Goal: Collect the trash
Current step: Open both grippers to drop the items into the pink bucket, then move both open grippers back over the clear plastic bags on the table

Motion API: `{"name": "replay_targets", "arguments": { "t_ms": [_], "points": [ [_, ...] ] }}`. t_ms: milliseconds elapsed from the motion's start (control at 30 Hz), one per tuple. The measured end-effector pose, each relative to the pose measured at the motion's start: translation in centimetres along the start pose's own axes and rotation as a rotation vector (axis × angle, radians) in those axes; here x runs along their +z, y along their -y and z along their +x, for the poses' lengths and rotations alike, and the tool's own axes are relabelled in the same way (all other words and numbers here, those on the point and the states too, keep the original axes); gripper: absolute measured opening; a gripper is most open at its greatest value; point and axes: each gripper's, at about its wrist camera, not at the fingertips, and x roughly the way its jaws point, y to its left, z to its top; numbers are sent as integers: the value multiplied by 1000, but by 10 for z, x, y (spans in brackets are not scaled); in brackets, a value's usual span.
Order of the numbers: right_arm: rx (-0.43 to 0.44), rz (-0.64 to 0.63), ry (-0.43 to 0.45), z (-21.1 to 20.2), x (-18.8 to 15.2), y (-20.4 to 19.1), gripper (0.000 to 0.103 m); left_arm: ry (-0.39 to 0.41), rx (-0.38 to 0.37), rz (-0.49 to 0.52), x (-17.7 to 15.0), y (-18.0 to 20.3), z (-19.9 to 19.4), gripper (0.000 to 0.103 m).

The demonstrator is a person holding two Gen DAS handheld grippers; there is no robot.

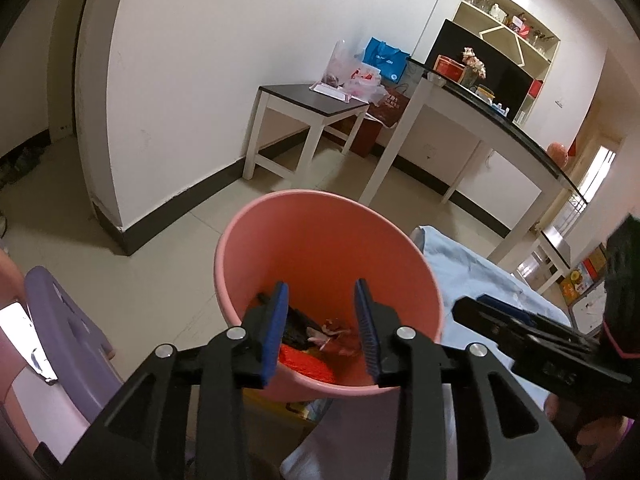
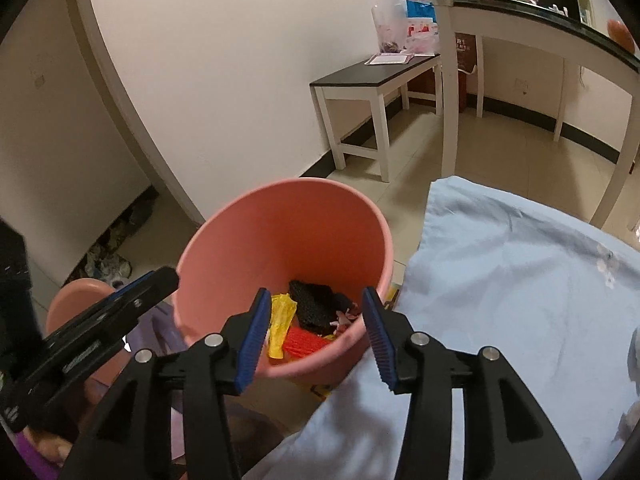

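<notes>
A pink bucket (image 1: pixel 320 240) (image 2: pixel 280 232) stands on the floor just below both grippers. At its bottom lie a black piece (image 2: pixel 316 304), a red piece (image 1: pixel 304 362) (image 2: pixel 304 342), a yellow wrapper (image 2: pixel 280 320) and pinkish scraps (image 1: pixel 336 332). My left gripper (image 1: pixel 321 286) hangs over the bucket's near rim, jaws open, nothing between them. My right gripper (image 2: pixel 316 292) is over the same rim, also open and empty. Each gripper shows in the other's view: the right gripper (image 1: pixel 520 332) at the right edge, the left gripper (image 2: pixel 120 312) at the left.
A pale blue cloth (image 2: pixel 520 280) covers a surface right of the bucket. A purple plastic stool (image 1: pixel 68 320) stands to its left, beside a second pink basin (image 2: pixel 76 300). Farther off are a low dark-topped side table (image 1: pixel 312 100) with bags and a long glass-topped table (image 1: pixel 500 128).
</notes>
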Motion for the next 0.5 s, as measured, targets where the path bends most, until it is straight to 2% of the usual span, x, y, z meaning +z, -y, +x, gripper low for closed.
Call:
{"name": "replay_targets", "arguments": {
  "t_ms": [267,500],
  "points": [
    [4,-9,68,-49,-21,10,54,17,-43,-47,0,7,-6,34],
    [-7,18,91,-85,-45,34,56,10,8,-23,-5,12,-4,34]
  ]
}}
